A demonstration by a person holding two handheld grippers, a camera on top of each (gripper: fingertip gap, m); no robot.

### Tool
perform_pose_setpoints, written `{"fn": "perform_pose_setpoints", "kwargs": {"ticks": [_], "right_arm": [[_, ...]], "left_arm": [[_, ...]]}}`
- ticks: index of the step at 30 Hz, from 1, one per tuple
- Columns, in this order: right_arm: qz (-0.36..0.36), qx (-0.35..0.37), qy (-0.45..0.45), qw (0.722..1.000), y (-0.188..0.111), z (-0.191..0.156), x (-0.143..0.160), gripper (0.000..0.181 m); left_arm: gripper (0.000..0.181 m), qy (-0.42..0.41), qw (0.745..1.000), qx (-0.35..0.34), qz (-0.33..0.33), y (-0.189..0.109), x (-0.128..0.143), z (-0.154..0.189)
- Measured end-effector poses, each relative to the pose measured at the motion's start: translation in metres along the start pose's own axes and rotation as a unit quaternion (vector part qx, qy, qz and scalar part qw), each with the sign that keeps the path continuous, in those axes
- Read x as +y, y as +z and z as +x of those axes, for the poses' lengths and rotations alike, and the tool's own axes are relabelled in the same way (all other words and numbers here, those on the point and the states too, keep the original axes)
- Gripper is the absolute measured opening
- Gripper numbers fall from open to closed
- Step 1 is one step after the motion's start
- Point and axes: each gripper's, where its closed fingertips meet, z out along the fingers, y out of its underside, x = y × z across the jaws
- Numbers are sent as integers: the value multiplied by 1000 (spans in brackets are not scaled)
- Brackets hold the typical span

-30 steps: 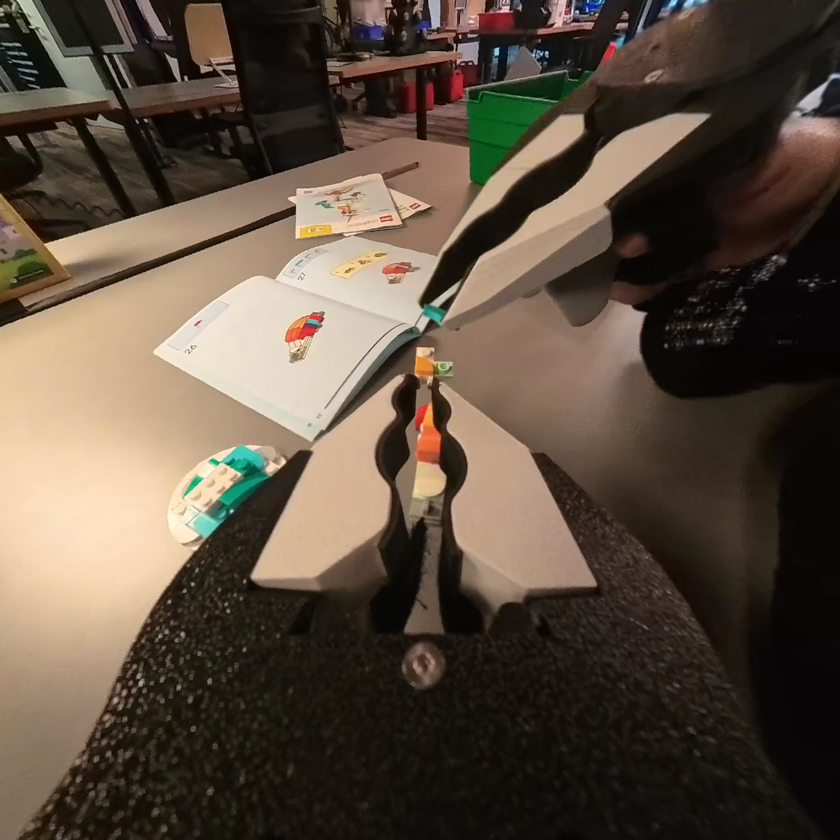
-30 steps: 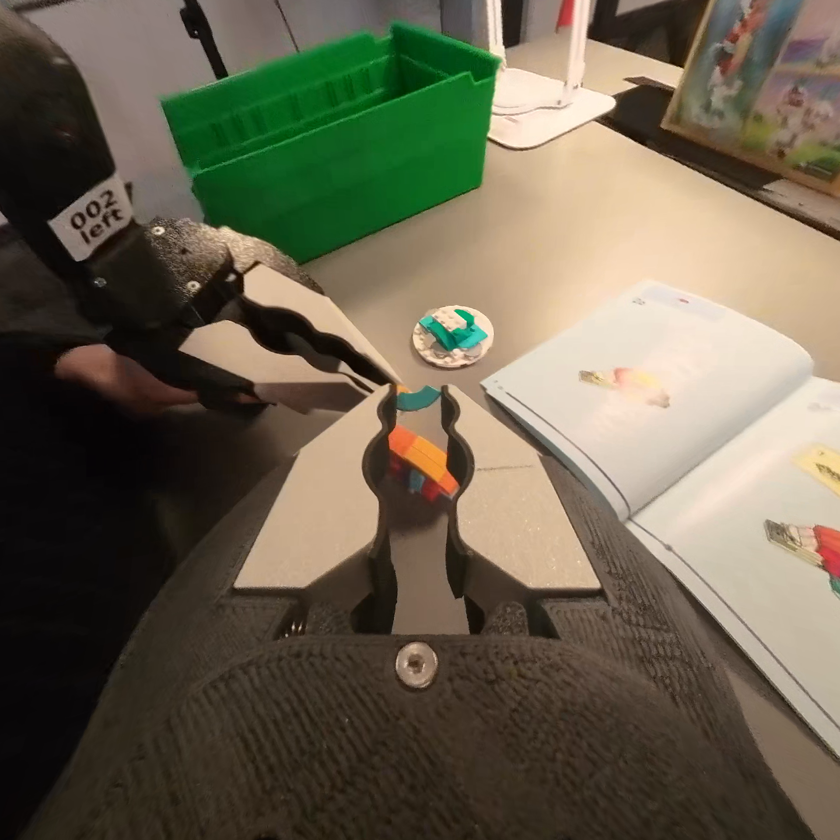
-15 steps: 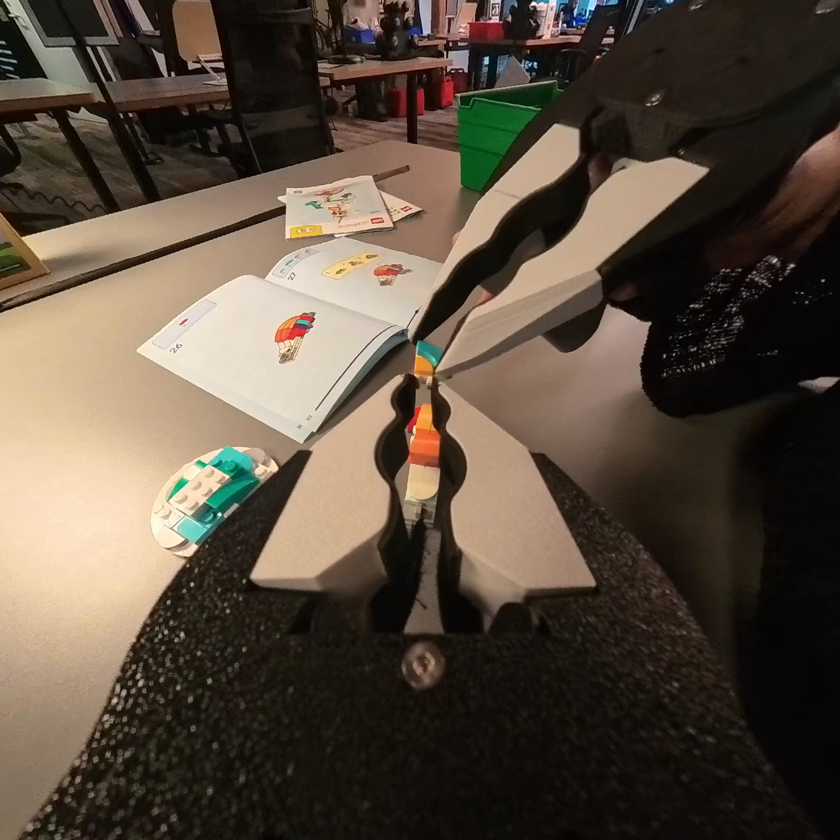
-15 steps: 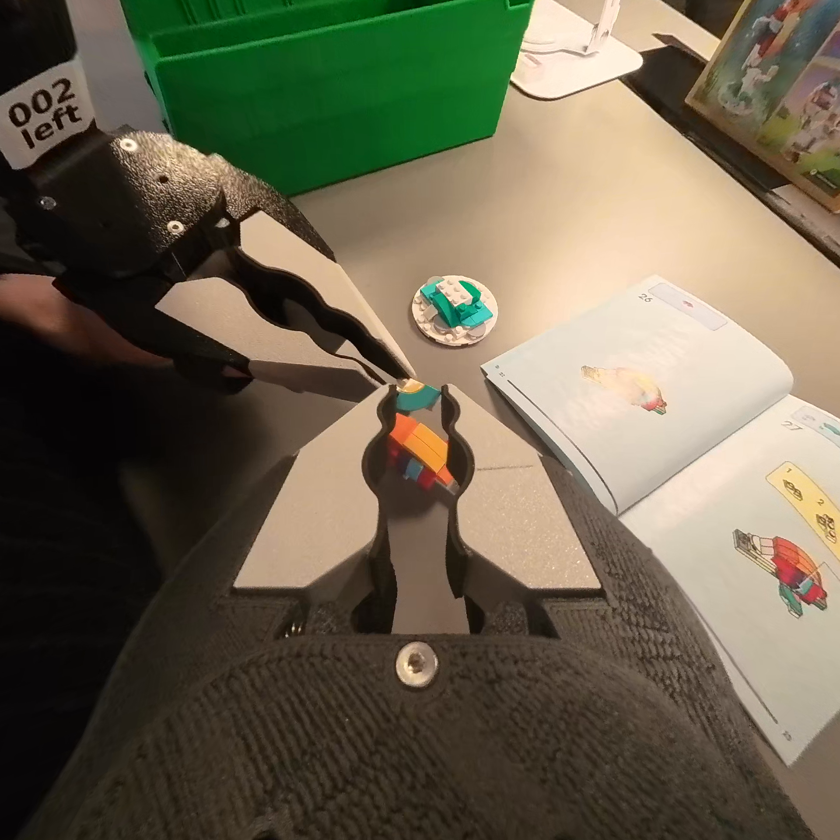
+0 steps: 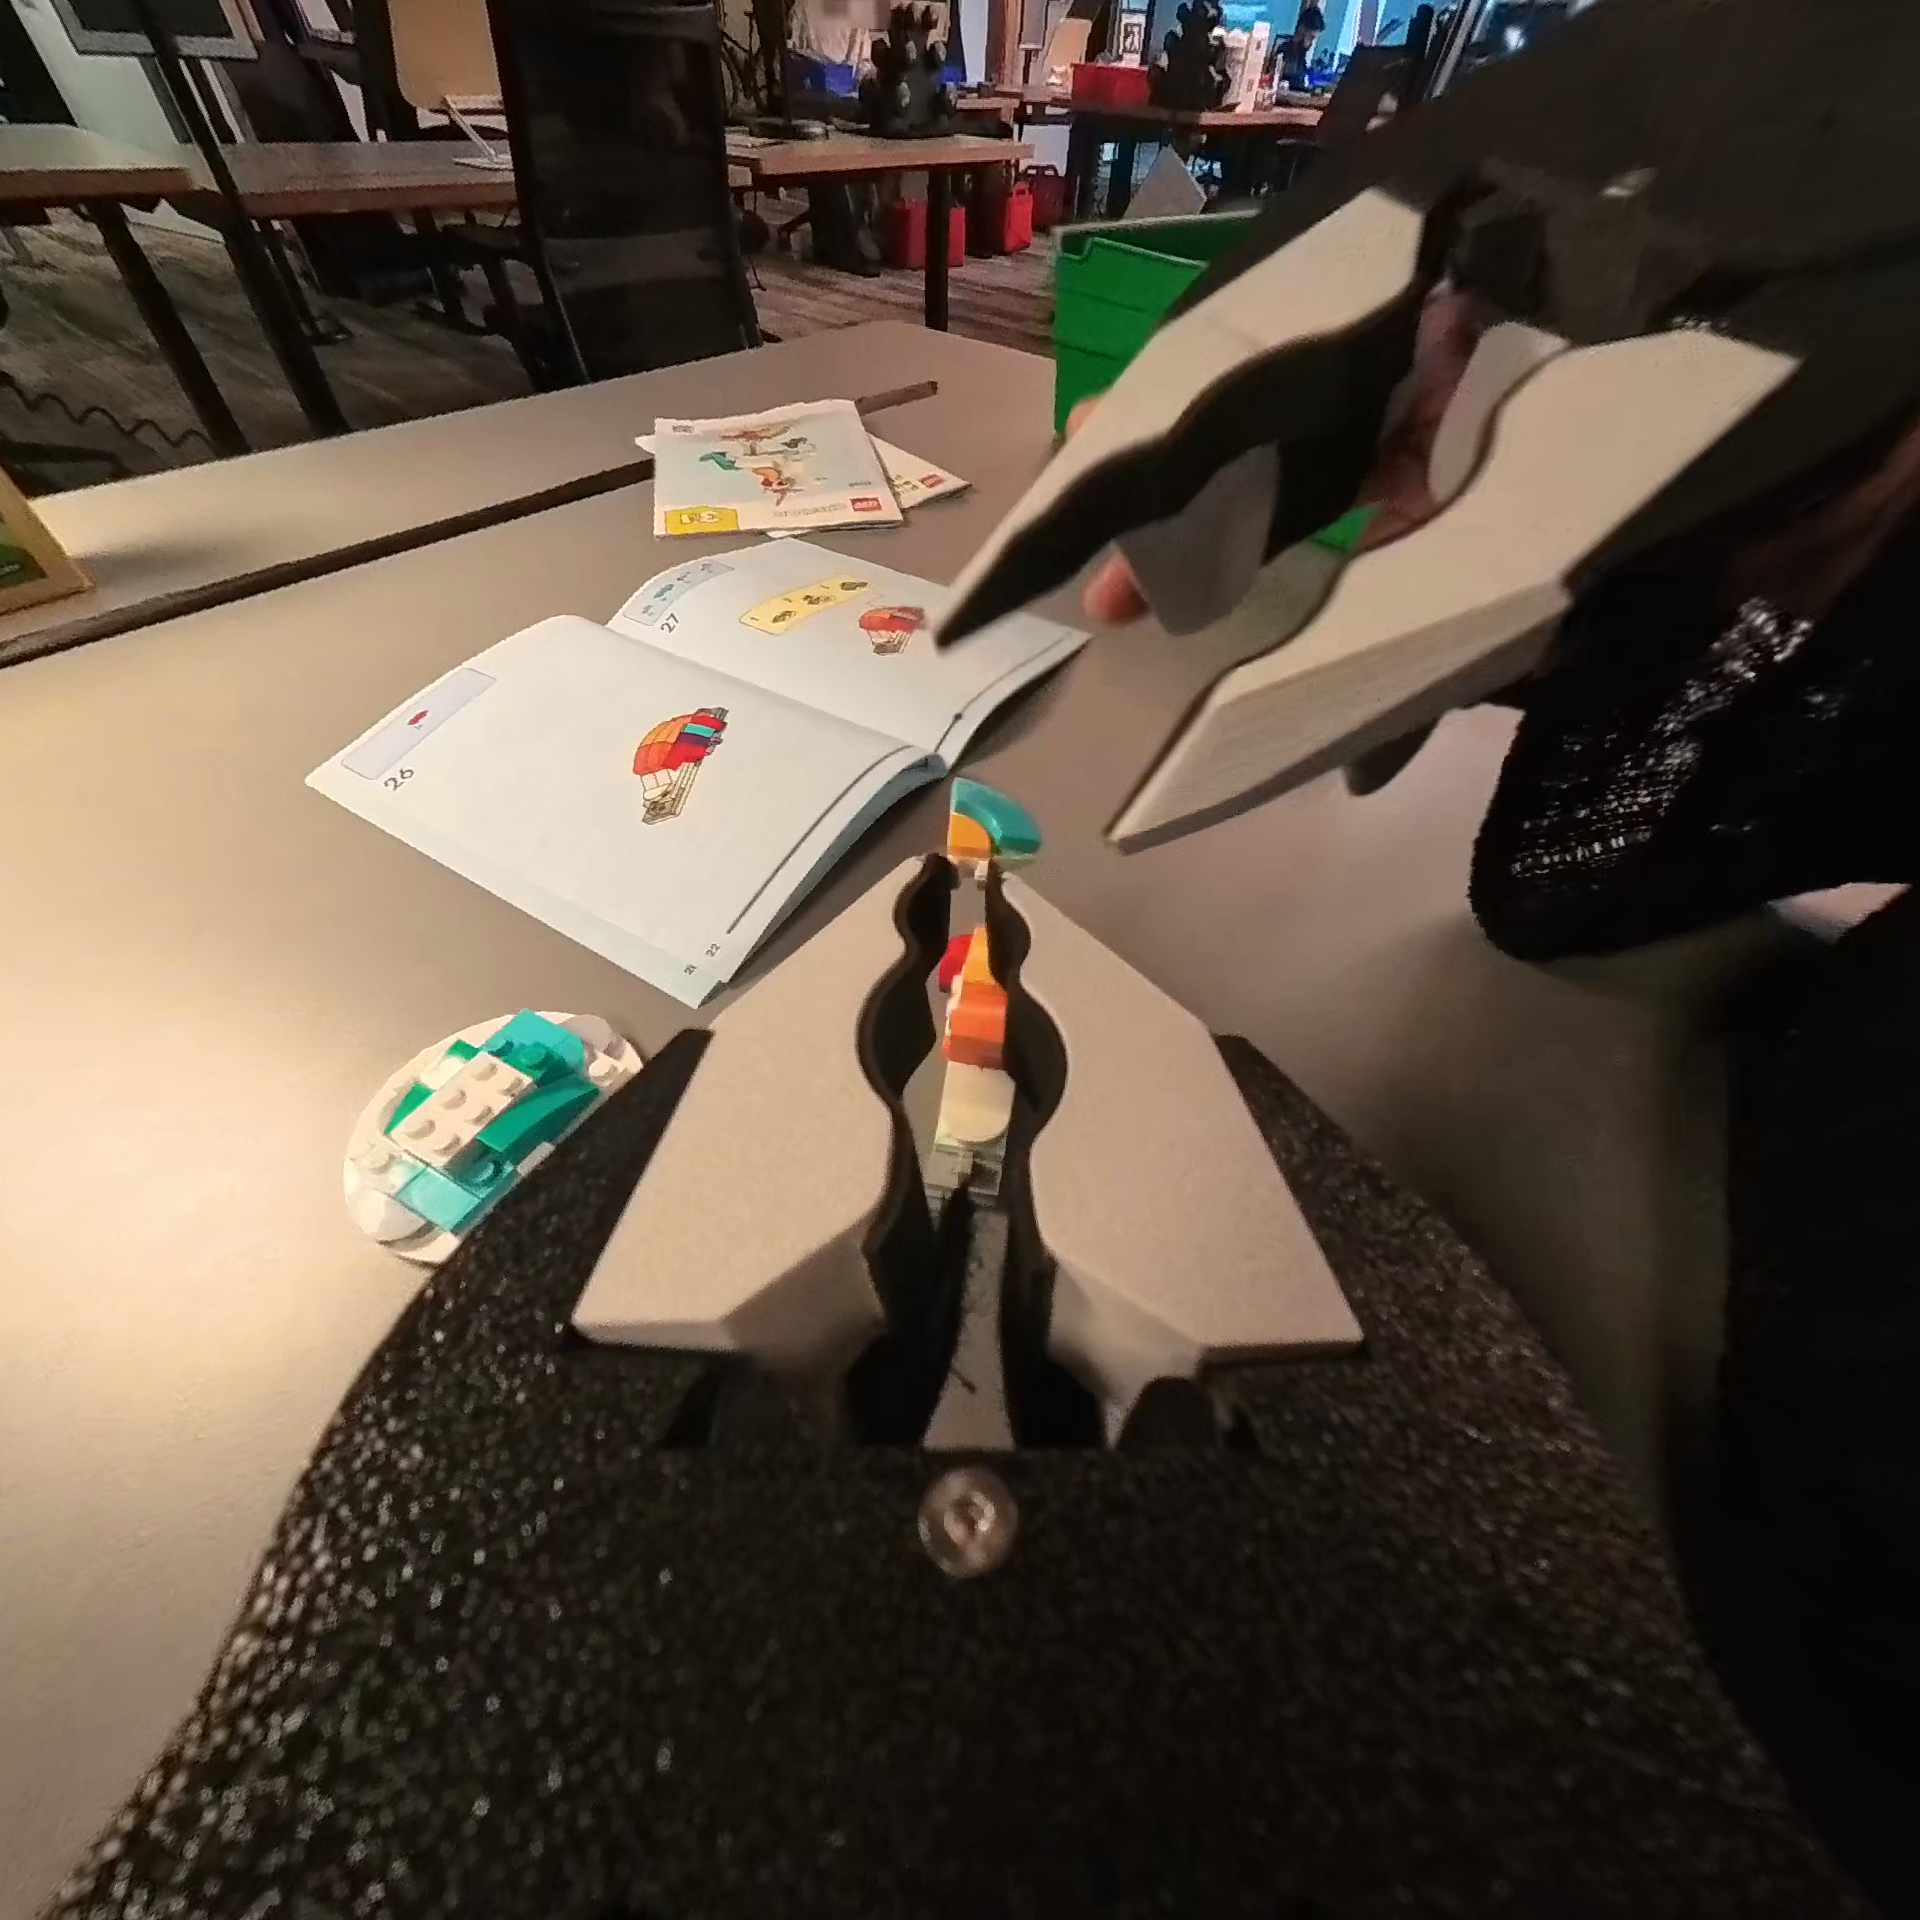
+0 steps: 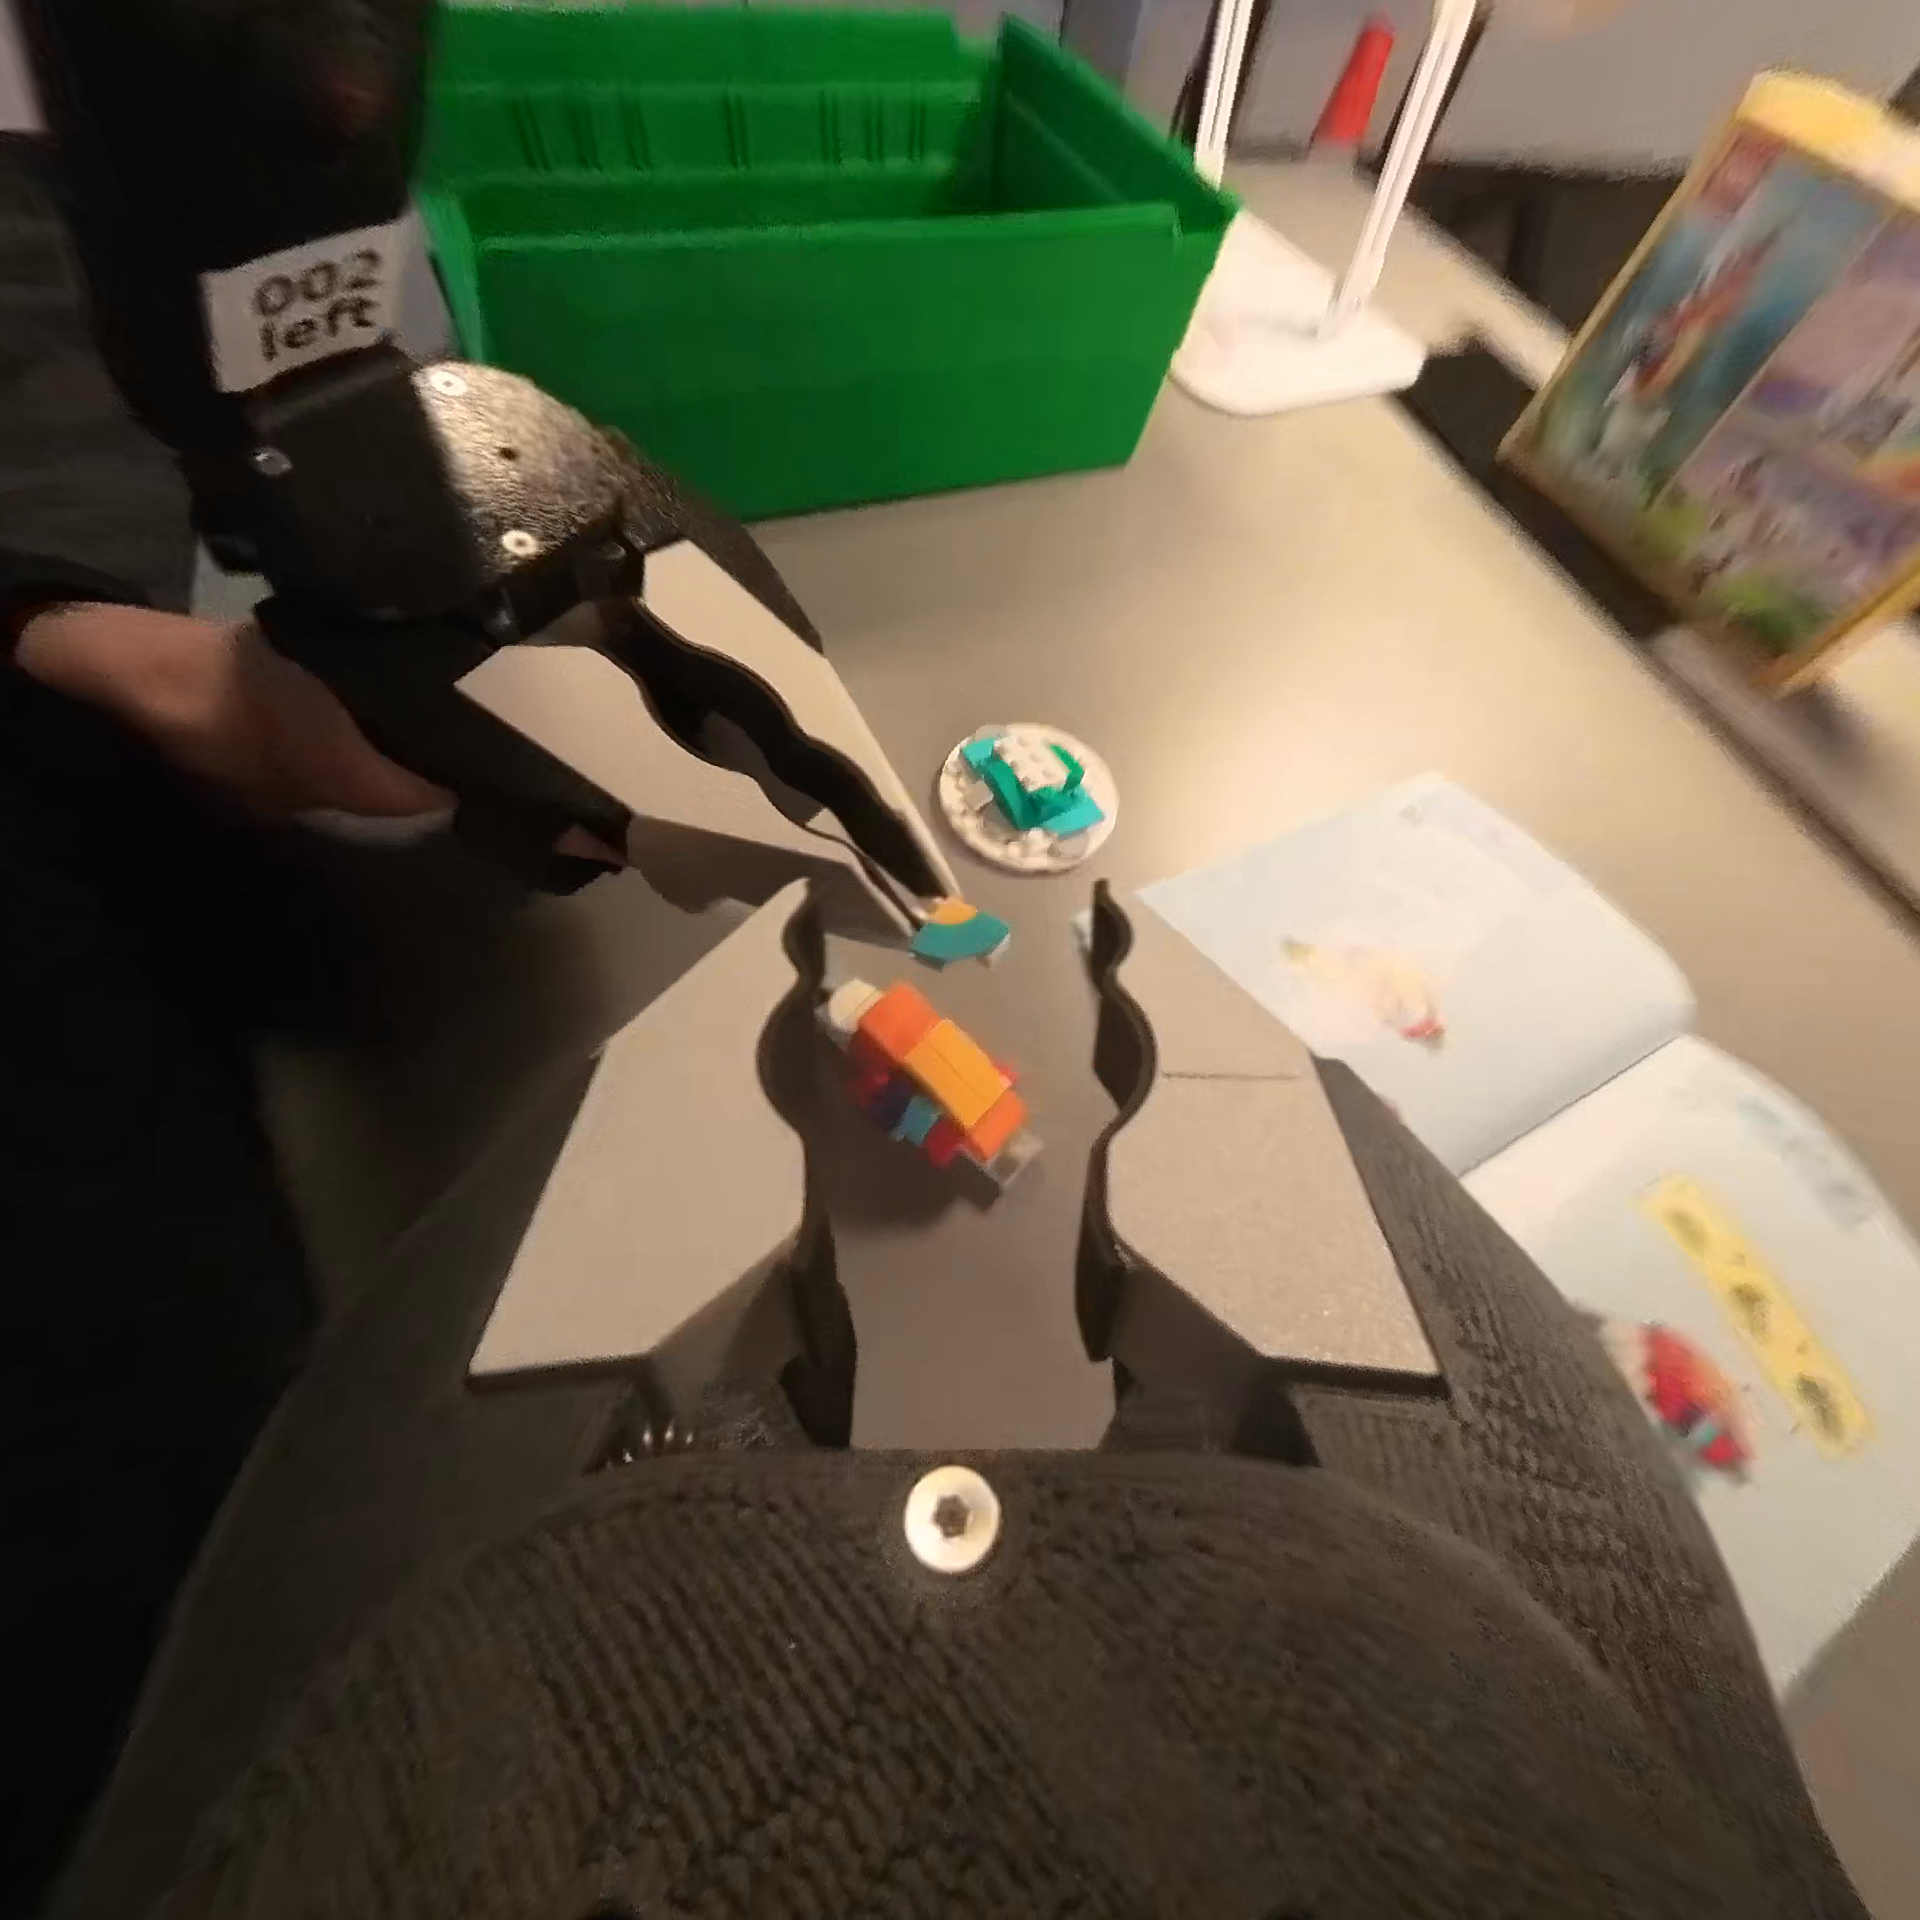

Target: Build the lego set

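The left gripper (image 5: 971, 868) pinches a small teal-and-orange curved piece (image 5: 992, 826) at its tips, above the surface's middle. The right gripper (image 6: 951, 914) stands wide open over the orange-and-red model (image 6: 930, 1081) lying there. Both look light, stiff and slick; I'd clamp the model across its flat sides, since joints may pop apart.

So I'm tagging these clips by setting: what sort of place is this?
Probably an open-plan office or lab workspace. Rows of long desks with red bins beneath fill the background, and the grey table holds a green storage crate and an open instruction booklet.
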Motion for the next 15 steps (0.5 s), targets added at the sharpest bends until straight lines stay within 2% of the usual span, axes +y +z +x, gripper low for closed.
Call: {"fn": "perform_pose_setpoints", "kwargs": {"ticks": [2, 4, 7, 9, 15], "right_arm": [[23, 15, -94, 995, -6, 1, -3, 58], [19, 45, -228, 972, -8, 1, 4, 58], [1, 94, -416, 904, -3, 2, 14, 53], [7, 114, -506, 855, 0, -1, 14, 44], [45, 150, -553, 818, -1, -1, -5, 31]], "left_arm": [[4, -19, 1000, 9, 1, -1, -2, -1], [4, -39, 999, 21, 3, -2, -6, -2], [4, -62, 997, 40, -1, -2, -10, 0], [4, -73, 996, 49, -3, -2, -13, 2], [4, -93, 994, 60, -4, -3, -16, 5]]}}
